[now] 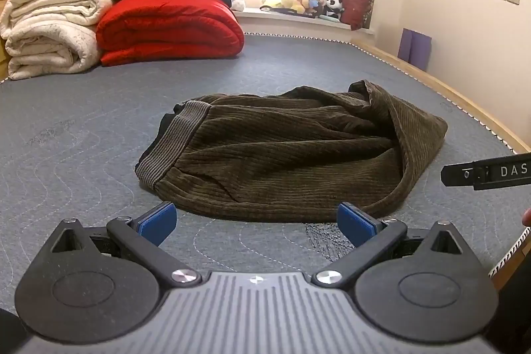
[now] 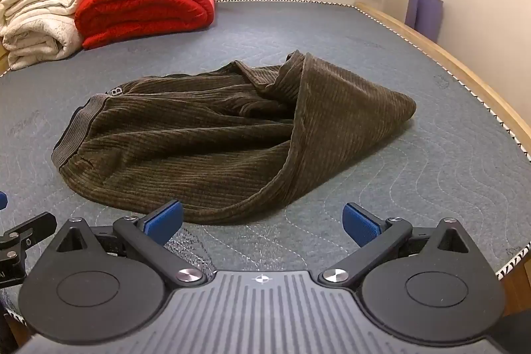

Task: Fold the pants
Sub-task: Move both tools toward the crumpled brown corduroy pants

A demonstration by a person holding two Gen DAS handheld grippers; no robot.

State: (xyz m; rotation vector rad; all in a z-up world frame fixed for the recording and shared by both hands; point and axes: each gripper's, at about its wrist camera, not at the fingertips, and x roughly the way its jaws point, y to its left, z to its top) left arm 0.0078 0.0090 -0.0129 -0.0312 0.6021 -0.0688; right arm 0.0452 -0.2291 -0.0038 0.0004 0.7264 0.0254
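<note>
We are looking at a big grey bed [image 1: 83, 128]. The brown pants [image 1: 288, 155] are lying bunched up in the middle of it, maybe folded over once. Our left hand-held gripper [image 1: 257, 223] and right hand-held gripper [image 2: 262, 221] are hanging wide open just before the pants, holding nothing.

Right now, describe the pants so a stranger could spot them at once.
Start at the grey quilted mattress. Folded bedding is stacked at its far left corner; the pants lie alone mid-mattress. They are the only dark olive corduroy item, bunched, with a ribbed waistband on the left.
</note>
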